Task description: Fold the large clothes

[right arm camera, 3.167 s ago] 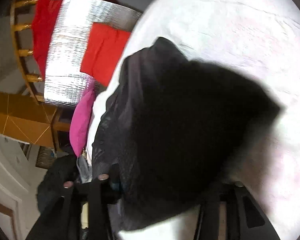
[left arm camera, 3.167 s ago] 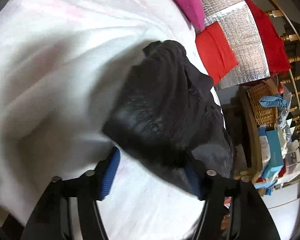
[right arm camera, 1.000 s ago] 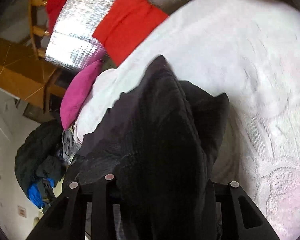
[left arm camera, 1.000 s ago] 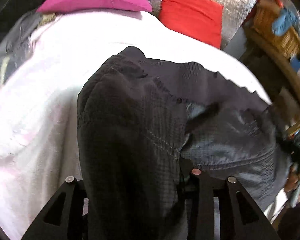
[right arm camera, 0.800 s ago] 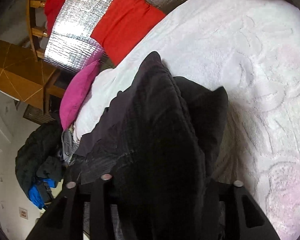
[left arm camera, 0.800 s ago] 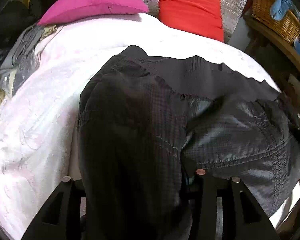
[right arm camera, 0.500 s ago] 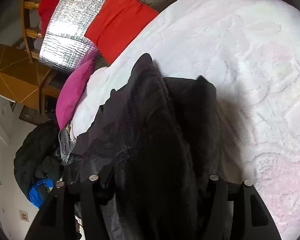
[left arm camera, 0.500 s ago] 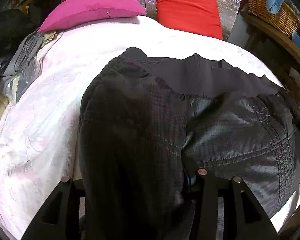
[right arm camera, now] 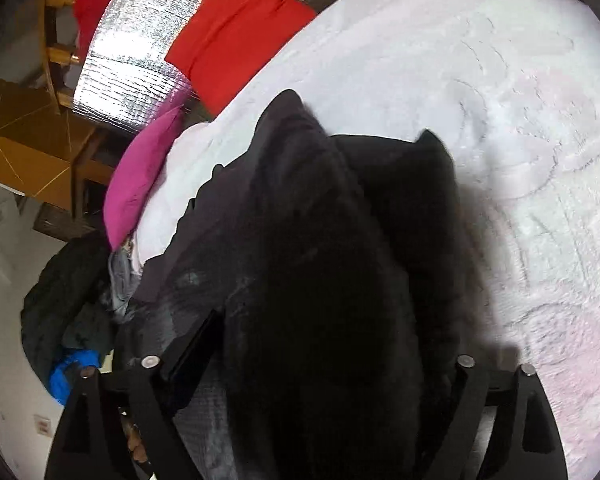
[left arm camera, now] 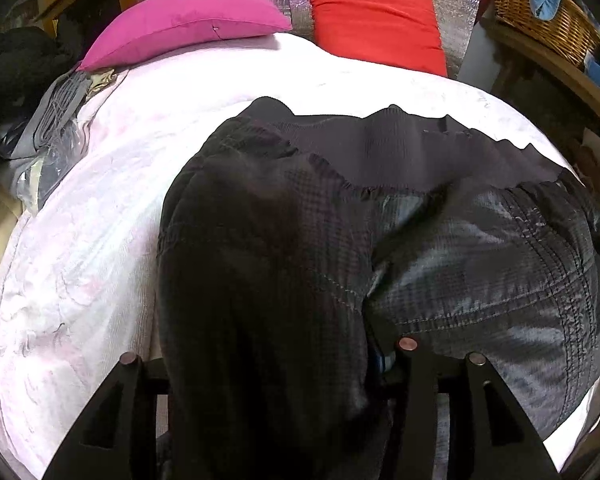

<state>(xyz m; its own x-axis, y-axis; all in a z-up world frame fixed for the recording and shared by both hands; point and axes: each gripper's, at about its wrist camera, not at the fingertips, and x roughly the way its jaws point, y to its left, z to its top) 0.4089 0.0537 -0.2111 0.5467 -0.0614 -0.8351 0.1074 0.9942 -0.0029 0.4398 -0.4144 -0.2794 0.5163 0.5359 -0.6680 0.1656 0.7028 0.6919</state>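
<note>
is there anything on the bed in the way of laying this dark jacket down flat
Nothing visible does. The dark jacket already lies on the white bedspread. The pink cushion, red cushion and grey clothes sit clear at the head and edge.

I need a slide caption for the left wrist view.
Left gripper holds a dark jacket over a white bedspread.

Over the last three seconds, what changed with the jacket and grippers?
The black jacket went from a bunched heap to spread wider across the white bedspread, ribbed hem toward the pillows. The right gripper has opened slightly around its fold. The left gripper stays buried in fabric; pink pillow unmoved.
</note>
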